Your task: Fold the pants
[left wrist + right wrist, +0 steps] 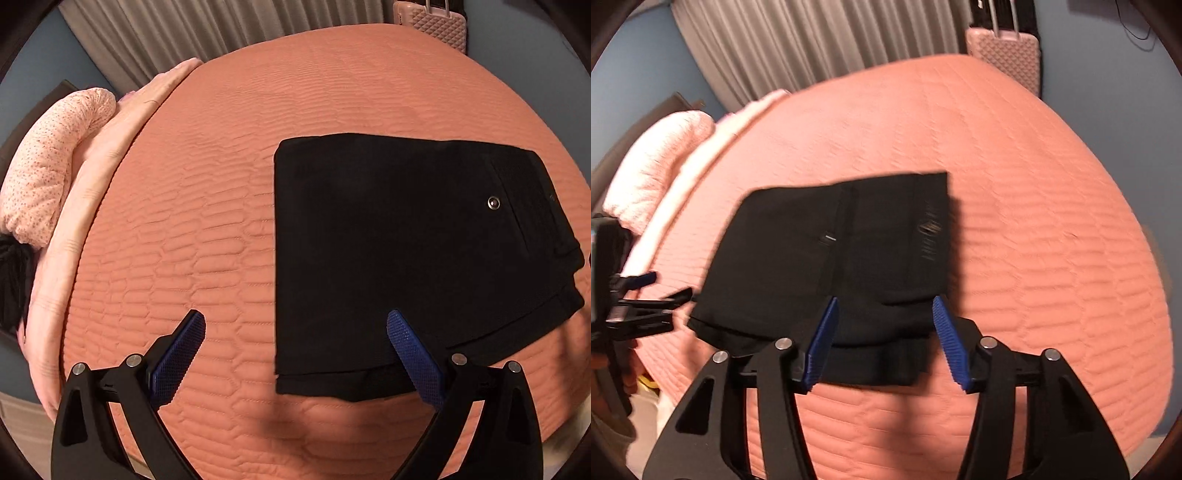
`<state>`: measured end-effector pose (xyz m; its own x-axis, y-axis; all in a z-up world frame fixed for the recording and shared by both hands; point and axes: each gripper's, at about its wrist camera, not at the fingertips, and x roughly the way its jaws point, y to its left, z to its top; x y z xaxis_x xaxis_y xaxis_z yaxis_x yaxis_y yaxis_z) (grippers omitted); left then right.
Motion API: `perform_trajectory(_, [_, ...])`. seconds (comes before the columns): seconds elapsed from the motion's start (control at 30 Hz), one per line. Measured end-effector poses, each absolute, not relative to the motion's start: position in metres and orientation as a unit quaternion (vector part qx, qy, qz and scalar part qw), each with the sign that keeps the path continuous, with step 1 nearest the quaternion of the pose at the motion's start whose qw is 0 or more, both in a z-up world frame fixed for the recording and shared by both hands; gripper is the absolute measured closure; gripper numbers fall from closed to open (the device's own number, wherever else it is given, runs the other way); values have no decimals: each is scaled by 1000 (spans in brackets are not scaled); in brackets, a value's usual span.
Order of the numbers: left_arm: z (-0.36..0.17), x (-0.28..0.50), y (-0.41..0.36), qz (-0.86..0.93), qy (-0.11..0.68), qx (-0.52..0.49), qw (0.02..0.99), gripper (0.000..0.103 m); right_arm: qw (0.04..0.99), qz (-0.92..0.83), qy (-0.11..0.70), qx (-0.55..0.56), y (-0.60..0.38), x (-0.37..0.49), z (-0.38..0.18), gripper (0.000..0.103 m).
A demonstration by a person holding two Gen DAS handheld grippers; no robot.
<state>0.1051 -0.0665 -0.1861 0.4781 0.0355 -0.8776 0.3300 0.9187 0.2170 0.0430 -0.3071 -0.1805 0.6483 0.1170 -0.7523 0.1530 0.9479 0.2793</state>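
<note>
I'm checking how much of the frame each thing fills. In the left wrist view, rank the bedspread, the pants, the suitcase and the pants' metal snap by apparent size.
1. bedspread
2. pants
3. suitcase, partly cut off and farthest away, so its true size is unsure
4. snap

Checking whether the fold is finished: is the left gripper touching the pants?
Cannot tell. In the left wrist view the open left gripper overlaps the pants' edge; no contact or gap shows.

Quilted salmon bed (258,166) bearing folded black pants (388,258), seemingly pillows (48,166).

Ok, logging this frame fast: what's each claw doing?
Left claw: open, holding nothing.
Right claw: open over the folded black pants, holding nothing.
</note>
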Motion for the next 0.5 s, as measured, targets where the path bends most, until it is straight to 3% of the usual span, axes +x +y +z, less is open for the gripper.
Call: perform_trajectory(0.5, [-240, 131, -44, -51, 526, 217, 821, 5, 874, 2, 453, 178, -302, 39, -193, 52])
